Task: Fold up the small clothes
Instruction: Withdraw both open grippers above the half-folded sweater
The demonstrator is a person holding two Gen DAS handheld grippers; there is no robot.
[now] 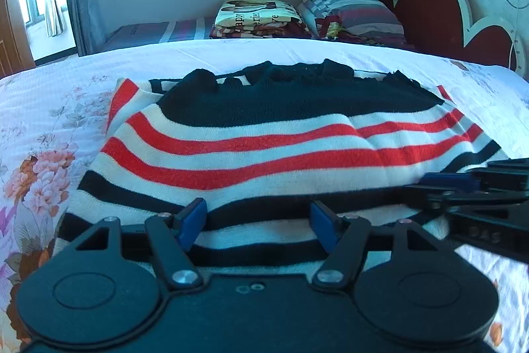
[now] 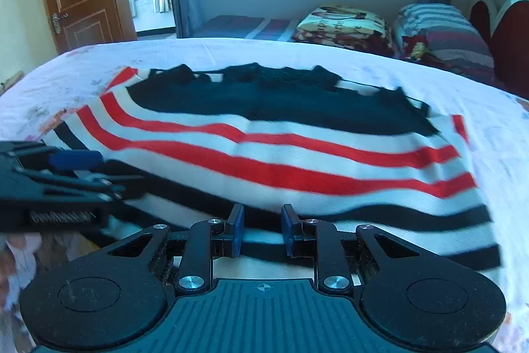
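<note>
left wrist: striped sweater [image 1: 264, 134] lies flat mid-bed [image 1: 49, 81], left gripper [image 1: 258, 222] jaws spread over its near hem, nothing pinched | right wrist: right gripper [image 2: 263, 229] jaws narrow, apparently empty | step: reaching hem; next: pinch both sides

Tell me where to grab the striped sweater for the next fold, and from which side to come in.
Grip the striped sweater at its near hem, one corner per gripper, coming in low from the near side. It lies flat on the bed sheet with the black-and-white hem bands facing the left gripper and right gripper, so that edge probably lifts and folds toward the dark top most easily.
</note>
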